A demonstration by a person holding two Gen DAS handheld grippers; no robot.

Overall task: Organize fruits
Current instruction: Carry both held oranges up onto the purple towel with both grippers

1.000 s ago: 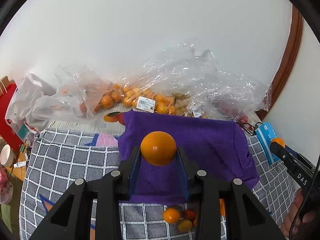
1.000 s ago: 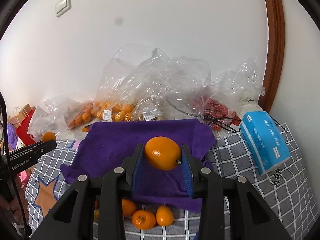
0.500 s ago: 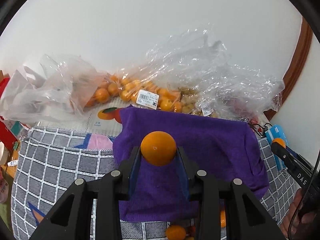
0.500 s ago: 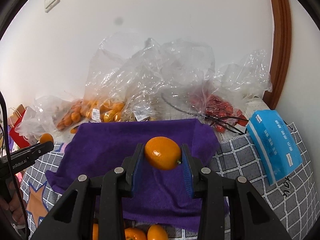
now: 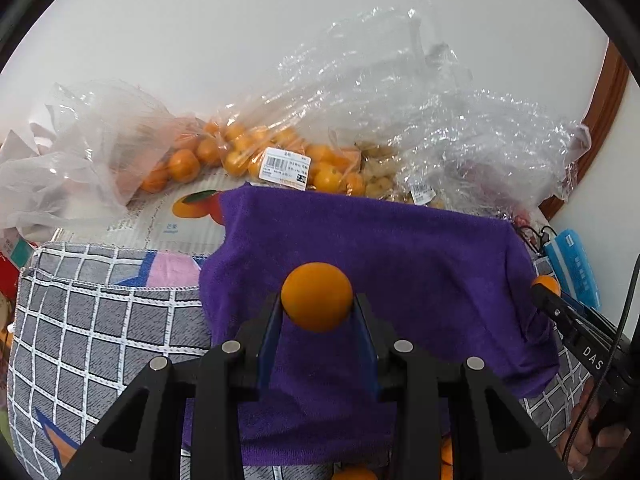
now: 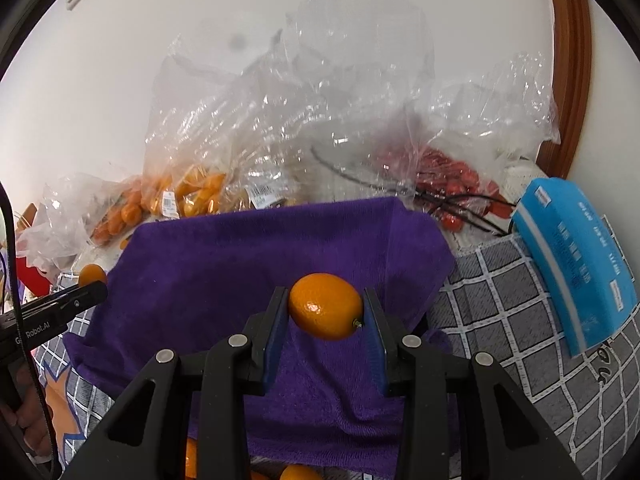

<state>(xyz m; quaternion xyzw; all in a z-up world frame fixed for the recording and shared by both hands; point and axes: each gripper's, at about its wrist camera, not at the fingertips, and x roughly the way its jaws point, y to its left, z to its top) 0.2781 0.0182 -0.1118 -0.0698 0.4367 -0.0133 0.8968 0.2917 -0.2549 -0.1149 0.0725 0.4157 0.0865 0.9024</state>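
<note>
A round orange [image 5: 316, 297] sits clamped between the blue pads of the left tool [image 5: 317, 312], held above the purple towel [image 5: 400, 264]. An oval orange [image 6: 326, 306], stem end against the right-hand pad, is clamped the same way in the right tool [image 6: 325, 320], also above the towel. Each tool shows at the towel's side edge in the other's view, with its fruit at the tip. The towel lies spread on a grey checked cloth [image 5: 88, 320]. More oranges [image 6: 298, 472] peek out at the towel's near edge. Behind the towel, against the wall, clear bags [image 5: 256, 152] hold small oranges; another bag [image 6: 448, 176] holds red fruit. A blue pack [image 6: 576, 264] lies on the checked cloth off the towel's right side.
</note>
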